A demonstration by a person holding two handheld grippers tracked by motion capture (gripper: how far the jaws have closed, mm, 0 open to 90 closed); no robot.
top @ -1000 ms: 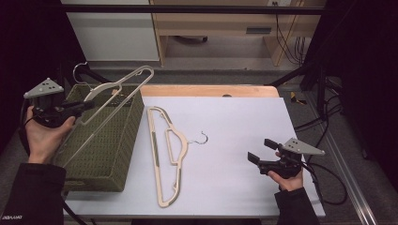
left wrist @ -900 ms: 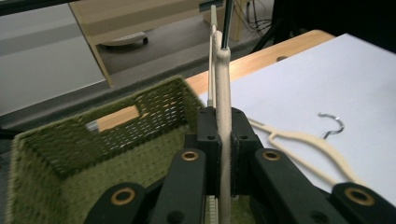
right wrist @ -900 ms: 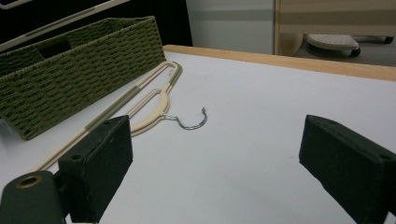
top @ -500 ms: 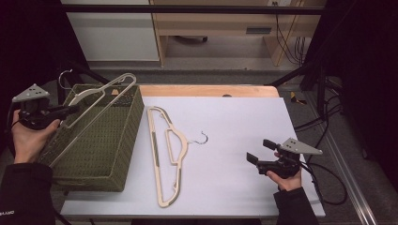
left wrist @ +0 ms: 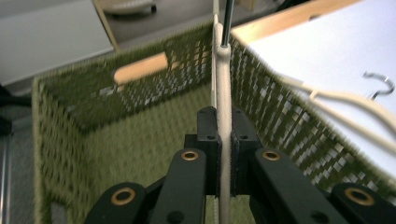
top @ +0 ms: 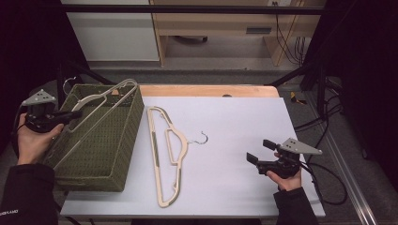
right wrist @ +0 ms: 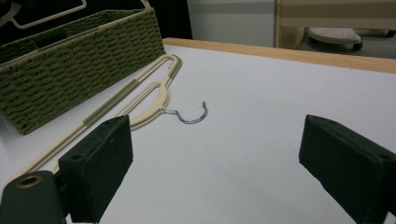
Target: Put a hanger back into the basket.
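My left gripper [top: 75, 114] is shut on a beige plastic hanger [top: 105, 96], which slants across the top of a green woven basket [top: 101, 150] with its metal hook [top: 68, 83] past the far left corner. In the left gripper view the jaws [left wrist: 223, 119] pinch the hanger's [left wrist: 223, 70] thin edge above the basket's inside [left wrist: 70, 107]. A second beige hanger [top: 166, 150] lies flat on the white table beside the basket, hook [top: 202, 137] pointing right. My right gripper [top: 259, 151] stands open near the table's front right, its jaws [right wrist: 233, 163] wide apart with nothing between them.
The white table top [top: 234, 117] ends in a wooden strip [top: 206, 90] at the far edge. The basket takes the table's left end. Cables [top: 324, 183] trail off the right side. A wooden bench and white cabinet stand beyond the table.
My left gripper has carried the held hanger leftward and a little lower over the basket. The right gripper and the hanger on the table have stayed put.
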